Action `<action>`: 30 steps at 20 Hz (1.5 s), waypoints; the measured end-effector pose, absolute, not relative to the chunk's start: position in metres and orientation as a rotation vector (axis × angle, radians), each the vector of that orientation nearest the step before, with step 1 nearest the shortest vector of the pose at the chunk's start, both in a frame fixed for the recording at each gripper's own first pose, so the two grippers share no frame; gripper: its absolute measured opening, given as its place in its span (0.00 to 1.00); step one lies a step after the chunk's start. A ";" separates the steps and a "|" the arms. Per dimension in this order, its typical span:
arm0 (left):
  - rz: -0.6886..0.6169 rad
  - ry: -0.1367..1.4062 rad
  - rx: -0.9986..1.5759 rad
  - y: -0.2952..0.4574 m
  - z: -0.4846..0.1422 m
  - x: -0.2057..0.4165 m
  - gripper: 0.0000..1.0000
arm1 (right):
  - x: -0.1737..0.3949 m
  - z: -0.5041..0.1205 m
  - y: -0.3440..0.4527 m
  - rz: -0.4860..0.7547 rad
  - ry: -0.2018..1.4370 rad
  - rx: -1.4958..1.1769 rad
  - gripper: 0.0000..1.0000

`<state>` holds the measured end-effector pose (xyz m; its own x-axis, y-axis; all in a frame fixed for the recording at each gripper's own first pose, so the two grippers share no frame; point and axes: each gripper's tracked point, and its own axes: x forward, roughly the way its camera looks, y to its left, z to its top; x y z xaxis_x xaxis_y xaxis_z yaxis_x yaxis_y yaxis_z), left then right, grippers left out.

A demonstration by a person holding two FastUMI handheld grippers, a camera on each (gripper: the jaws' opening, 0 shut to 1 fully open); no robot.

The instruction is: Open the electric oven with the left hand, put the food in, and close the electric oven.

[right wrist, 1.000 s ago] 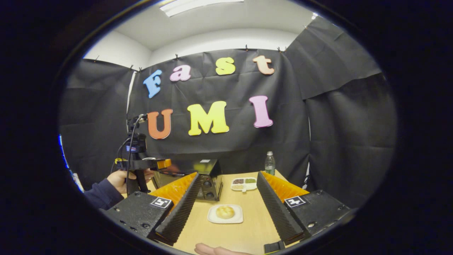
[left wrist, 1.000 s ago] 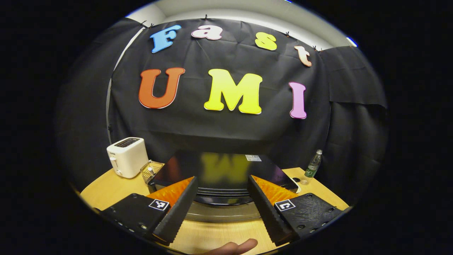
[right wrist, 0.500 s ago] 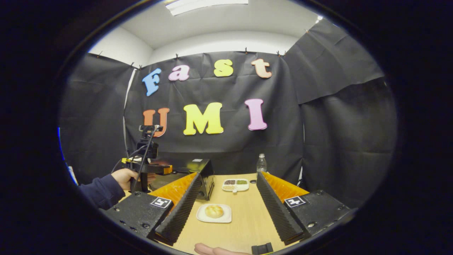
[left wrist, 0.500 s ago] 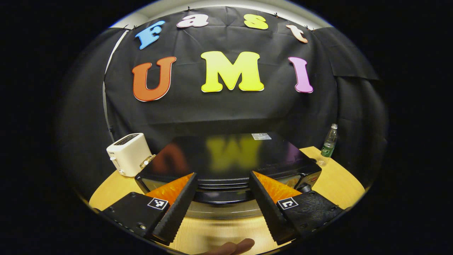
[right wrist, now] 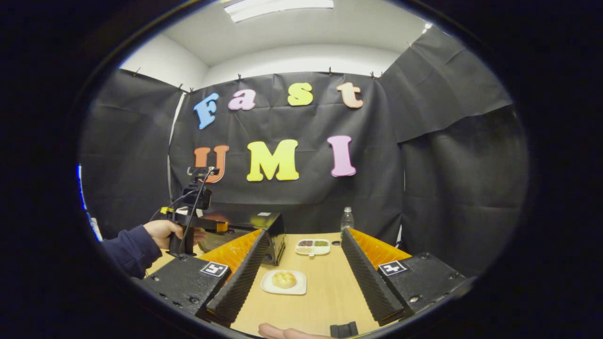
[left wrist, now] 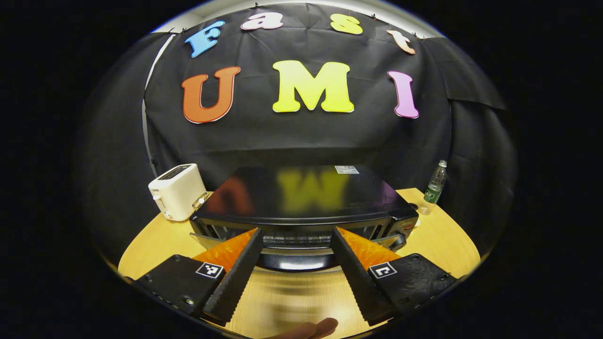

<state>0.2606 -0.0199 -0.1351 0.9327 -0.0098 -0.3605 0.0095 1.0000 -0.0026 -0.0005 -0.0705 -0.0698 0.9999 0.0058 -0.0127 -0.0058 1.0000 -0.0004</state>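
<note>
The black electric oven (left wrist: pixel 301 193) stands close in front in the left gripper view. Its glass door (left wrist: pixel 203 239) leans out a little at the top, and a rack shows behind it. The door's glossy handle (left wrist: pixel 293 262) lies between the wide-apart fingers of my left gripper (left wrist: pixel 296 233), which is open. In the right gripper view a bun (right wrist: pixel 284 279) rests on a small white plate (right wrist: pixel 297 288) on the table. My right gripper (right wrist: pixel 305 233) is open above and before it. A hand holds the left gripper (right wrist: pixel 219 227) at the oven (right wrist: pixel 269 230).
A white toaster (left wrist: pixel 176 190) stands left of the oven and a plastic bottle (left wrist: pixel 435 181) to its right on the round wooden table (left wrist: pixel 155 240). A divided dish of seeds (right wrist: pixel 313 246) and the bottle (right wrist: pixel 347 219) lie behind the plate.
The left gripper has come closer and lower at the oven front, and the door has tipped outward a little, baring the rack. The right gripper has barely shifted.
</note>
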 end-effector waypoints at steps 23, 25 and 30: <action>0.010 0.348 0.001 -0.018 -0.231 0.155 0.96 | 0.011 -0.102 -0.043 0.038 0.083 -0.018 0.98; 0.009 0.369 -0.008 -0.018 -0.245 0.149 0.96 | 0.014 -0.107 -0.043 0.036 0.094 -0.019 0.98; 0.006 0.431 -0.008 -0.017 -0.282 0.143 0.96 | 0.021 -0.119 -0.038 0.036 0.123 -0.032 0.98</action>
